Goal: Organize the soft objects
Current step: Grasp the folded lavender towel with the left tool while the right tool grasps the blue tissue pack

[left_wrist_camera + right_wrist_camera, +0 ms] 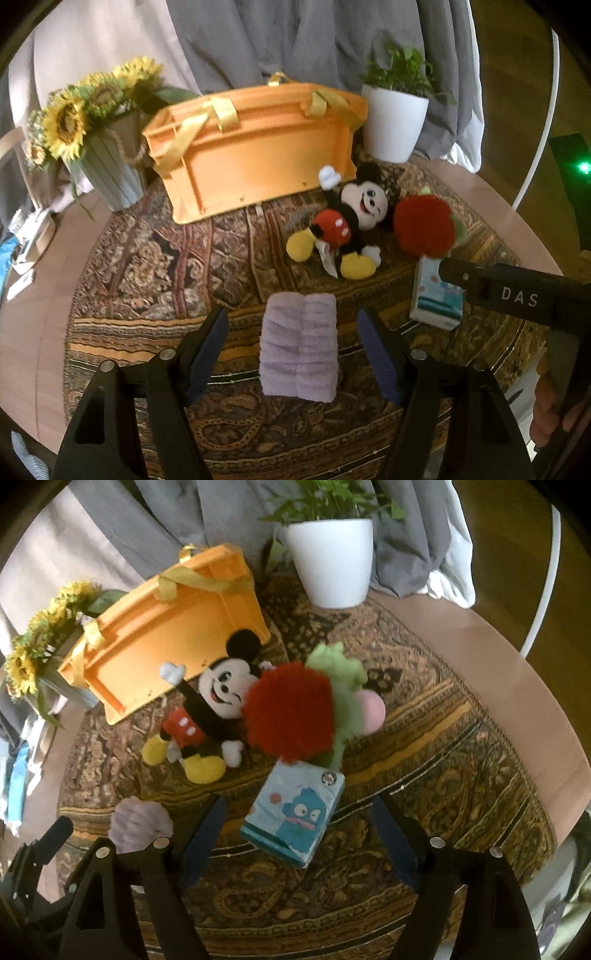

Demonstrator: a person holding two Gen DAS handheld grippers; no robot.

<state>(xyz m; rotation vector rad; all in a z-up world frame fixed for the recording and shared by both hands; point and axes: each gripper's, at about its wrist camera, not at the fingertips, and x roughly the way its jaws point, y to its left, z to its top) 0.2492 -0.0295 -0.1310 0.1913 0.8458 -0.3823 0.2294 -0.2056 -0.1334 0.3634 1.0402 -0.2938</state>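
A folded lilac towel [299, 345] lies on the patterned cloth, and my left gripper [293, 325] hangs open over it, a finger on each side, pads clear of it. A mouse plush [341, 225] lies beyond, beside a red and green fluffy plush [424, 225]. A blue tissue pack with a cartoon print [295, 818] lies between the open fingers of my right gripper [299, 812], untouched. In the right wrist view the mouse plush [207, 716] and the red plush [291, 712] lie just past the pack, and the towel [140, 823] shows at lower left.
An orange bin [255, 147] with yellow ribbon handles stands tipped at the back of the round table [33, 332]. A sunflower pot [107, 166] is to its left, a white plant pot [393, 122] to its right. Grey curtains hang behind. A hand [546, 402] holds the right gripper's handle.
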